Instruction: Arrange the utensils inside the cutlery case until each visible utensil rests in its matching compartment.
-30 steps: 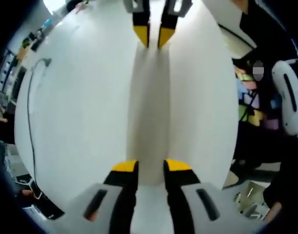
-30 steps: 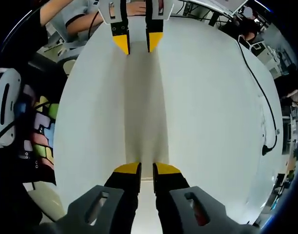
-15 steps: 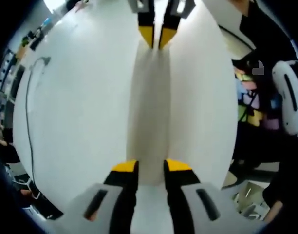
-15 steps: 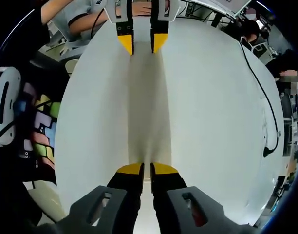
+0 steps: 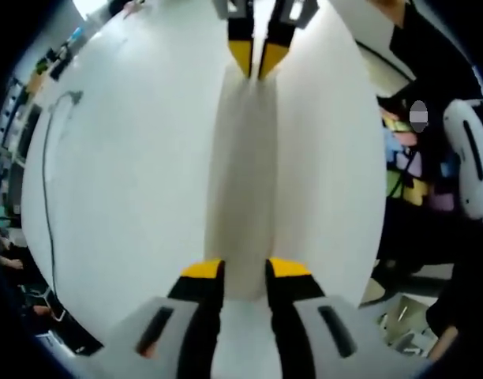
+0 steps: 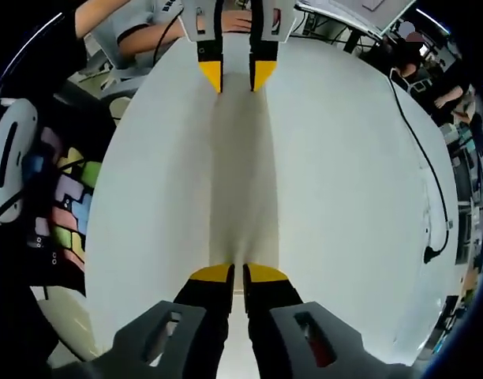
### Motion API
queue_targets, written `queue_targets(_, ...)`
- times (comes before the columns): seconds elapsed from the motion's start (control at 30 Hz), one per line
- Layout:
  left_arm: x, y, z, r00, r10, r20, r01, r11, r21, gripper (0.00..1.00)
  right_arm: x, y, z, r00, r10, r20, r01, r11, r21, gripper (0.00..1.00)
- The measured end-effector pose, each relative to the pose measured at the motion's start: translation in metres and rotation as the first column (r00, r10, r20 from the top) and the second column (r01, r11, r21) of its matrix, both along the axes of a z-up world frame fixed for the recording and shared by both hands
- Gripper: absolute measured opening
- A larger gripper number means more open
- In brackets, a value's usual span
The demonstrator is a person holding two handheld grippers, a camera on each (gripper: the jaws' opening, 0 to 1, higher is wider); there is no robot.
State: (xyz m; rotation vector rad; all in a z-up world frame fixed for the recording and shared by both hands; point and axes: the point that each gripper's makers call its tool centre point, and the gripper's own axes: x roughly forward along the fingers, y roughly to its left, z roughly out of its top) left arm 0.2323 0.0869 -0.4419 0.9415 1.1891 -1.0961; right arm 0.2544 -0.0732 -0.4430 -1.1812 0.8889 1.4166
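A long, narrow cream case (image 5: 243, 181) lies flat on the white table (image 5: 123, 174), stretched between my two grippers; no utensils can be made out on it. My left gripper (image 5: 245, 270) sits over its near end with the jaws apart. In the right gripper view the same case (image 6: 240, 174) runs away from my right gripper (image 6: 238, 273), whose yellow tips are almost touching at the case's end. The right gripper (image 5: 256, 61) appears at the top of the left gripper view, tips close together. The left gripper (image 6: 237, 76) appears at the top of the right gripper view, jaws apart.
A black cable (image 5: 46, 181) trails along one side of the table, also visible as the cable (image 6: 431, 197). Coloured floor tiles (image 6: 64, 213) and a white rounded device (image 5: 472, 158) lie beyond the table's edge. A seated person's arms (image 6: 139, 31) rest at the far end.
My right gripper's jaws have drawn together from a clear gap to nearly touching at the case's end. The left gripper's jaws have kept their gap.
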Motion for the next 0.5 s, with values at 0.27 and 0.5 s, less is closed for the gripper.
queue_targets(0.27, 0.001, 0.001, 0.002, 1.0, 0.008, 0.025, -0.006, 0.997, -0.078, 0.22, 0.012, 0.0, 0.006, 0.996, 0.018, 0.087, -0.028, 0.993, 0.115, 0.19)
queue_targets(0.5, -0.002, 0.003, 0.002, 0.997, -0.03, 0.065, 0.036, 0.995, -0.096, 0.29, 0.005, 0.003, 0.008, 0.997, 0.046, 0.061, -0.052, 0.992, 0.115, 0.37)
